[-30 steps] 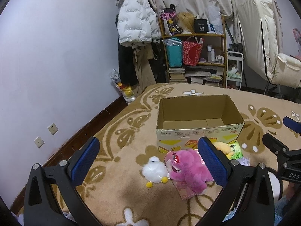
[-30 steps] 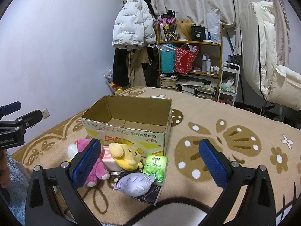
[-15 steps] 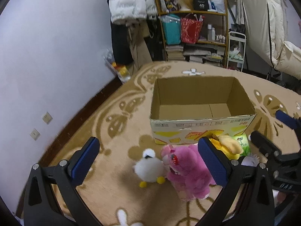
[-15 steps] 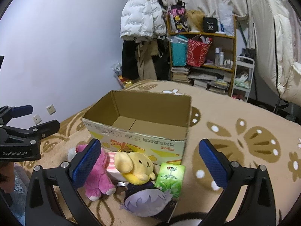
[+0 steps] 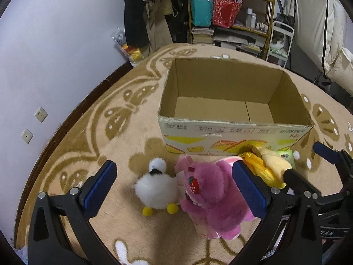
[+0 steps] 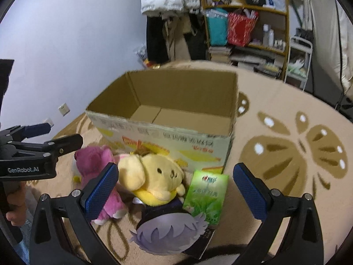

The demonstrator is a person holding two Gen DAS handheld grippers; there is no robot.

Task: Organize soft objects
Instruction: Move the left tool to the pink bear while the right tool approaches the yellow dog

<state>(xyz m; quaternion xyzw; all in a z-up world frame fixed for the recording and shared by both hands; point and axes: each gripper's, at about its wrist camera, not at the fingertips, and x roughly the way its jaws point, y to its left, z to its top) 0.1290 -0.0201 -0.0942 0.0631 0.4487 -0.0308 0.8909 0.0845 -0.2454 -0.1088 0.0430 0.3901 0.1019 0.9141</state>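
Note:
An empty cardboard box point(image 5: 233, 130) point(image 6: 167, 141) stands open on the beige carpet. In front of it lie a white fluffy bird toy point(image 5: 156, 187), a pink plush bear point(image 5: 211, 196) point(image 6: 92, 161), a yellow plush dog point(image 6: 152, 178) point(image 5: 273, 163), a purple-haired plush point(image 6: 169, 229) and a green tissue pack point(image 6: 207, 196). My left gripper point(image 5: 174, 187) hangs open above the white bird and pink bear. My right gripper point(image 6: 175, 187) hangs open over the yellow dog and tissue pack. Neither holds anything.
A patterned beige carpet point(image 5: 99, 132) covers the floor. A lilac wall with sockets point(image 5: 40, 113) runs along the left. Behind the box stand a cluttered wooden shelf point(image 5: 231, 15), hanging coats point(image 5: 145, 22) and a white padded chair point(image 5: 331, 39).
Both grippers have moved forward and down toward the toys and tilted downward; the box and plush toys now look larger and closer. Both stay open.

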